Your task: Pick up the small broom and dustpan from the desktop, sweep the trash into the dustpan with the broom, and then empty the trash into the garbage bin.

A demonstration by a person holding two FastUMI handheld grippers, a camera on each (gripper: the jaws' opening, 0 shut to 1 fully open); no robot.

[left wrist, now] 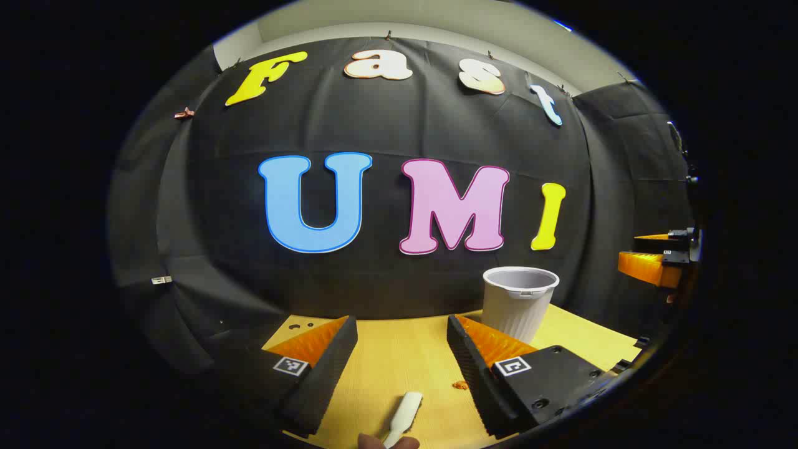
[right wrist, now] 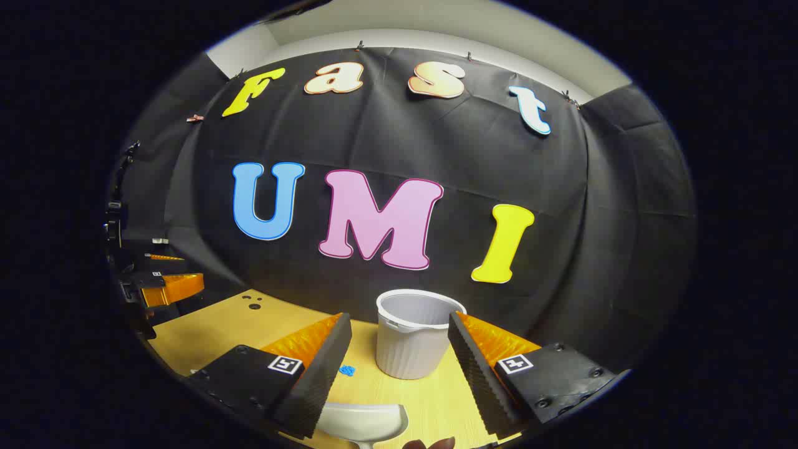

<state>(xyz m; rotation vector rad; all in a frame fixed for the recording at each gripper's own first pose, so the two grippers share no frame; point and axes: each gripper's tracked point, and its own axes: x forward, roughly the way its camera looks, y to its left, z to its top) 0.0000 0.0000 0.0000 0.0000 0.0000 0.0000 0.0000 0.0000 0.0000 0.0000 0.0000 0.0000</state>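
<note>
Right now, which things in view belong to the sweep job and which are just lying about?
Job:
- white handle, probably the broom's
- white dustpan
- garbage bin
- orange scrap
- blue scrap
- left tongs and right tongs, both open, empty

Lying about:
- wooden desktop
- clips on the booth cloth

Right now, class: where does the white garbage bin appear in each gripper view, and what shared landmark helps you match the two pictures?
Left gripper view: garbage bin stands right of centre, behind this gripper's right finger, on the desktop.
Right gripper view: the bin sits near bottom centre, between the fingers, farther off.
Shared landmark: the wooden desktop's far edge against the black cloth wall.
</note>
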